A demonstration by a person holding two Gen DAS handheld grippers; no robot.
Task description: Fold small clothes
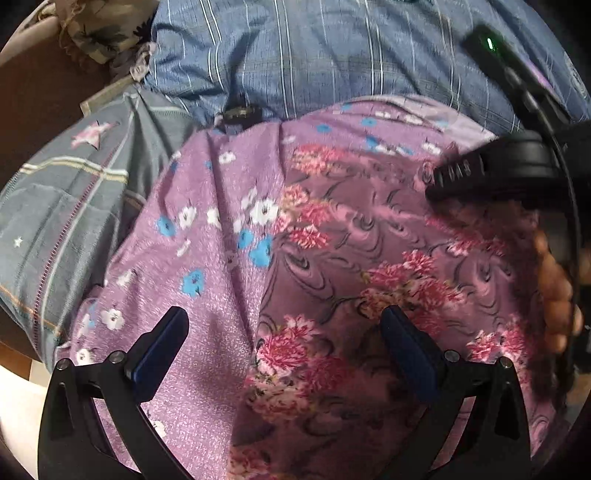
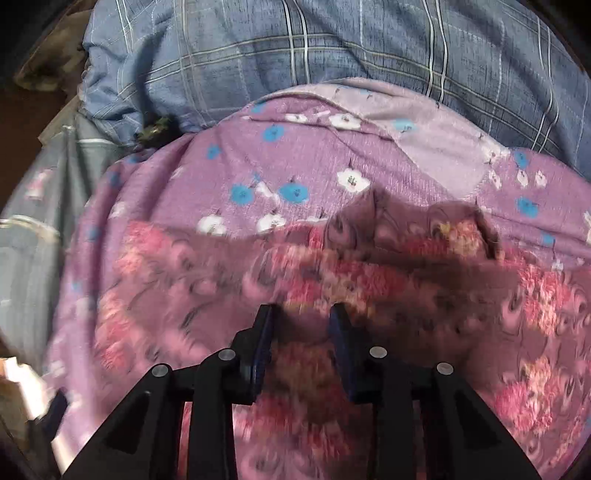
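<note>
A mauve cloth with pink flowers [image 1: 369, 266] lies spread over a lilac cloth with blue and white flowers [image 1: 207, 221]. My left gripper [image 1: 284, 314] hovers open and wide above the line where the two meet, with nothing between its fingers. My right gripper [image 1: 434, 184] comes in from the right, its tip low over the mauve cloth's far part, near a raised corner. In the right wrist view the right gripper [image 2: 302, 314] is blurred. Its jaws stand a little apart over the mauve cloth [image 2: 406, 280], and I see nothing pinched. The lilac cloth [image 2: 295, 166] lies beyond.
A blue checked sheet [image 1: 295, 55] bulges behind the cloths. A grey-blue striped sheet with a pink star [image 1: 74, 206] lies at the left beside a brown surface [image 1: 37, 122]. A patterned rag [image 1: 99, 33] sits at top left. A person's hand [image 1: 557, 295] holds the right gripper's handle.
</note>
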